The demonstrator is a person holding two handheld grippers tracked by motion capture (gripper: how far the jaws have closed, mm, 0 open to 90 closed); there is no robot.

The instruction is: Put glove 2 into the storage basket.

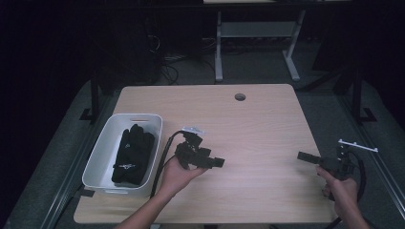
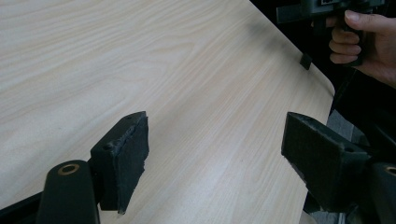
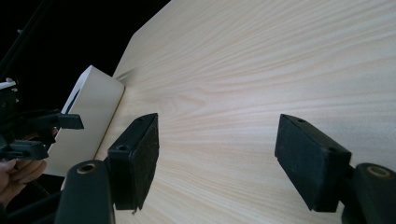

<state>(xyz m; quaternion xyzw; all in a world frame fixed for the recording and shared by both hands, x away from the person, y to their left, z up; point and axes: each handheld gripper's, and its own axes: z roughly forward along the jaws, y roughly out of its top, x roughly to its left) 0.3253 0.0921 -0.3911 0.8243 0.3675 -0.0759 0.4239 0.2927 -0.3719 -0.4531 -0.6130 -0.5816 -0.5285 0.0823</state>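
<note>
Each hand carries a black pistol-style gripper. The left gripper [image 1: 217, 162] has a boxy black body with a pale grey three-cornered plate [image 1: 193, 130] on top and a thick black cable [image 1: 165, 152] trailing from it. The right gripper [image 1: 305, 156] bears a similar pale plate [image 1: 358, 145] and a looping black cable [image 1: 360, 171]. Up close, both have two flat black arms, each with a brass-ringed screw hole [image 2: 68, 169], ending in blocky matte-black foam pads [image 3: 310, 161] with rough, slightly frayed edges and small dimples. The person's forearms [image 1: 143, 214] are bare, with no sleeves showing.
</note>
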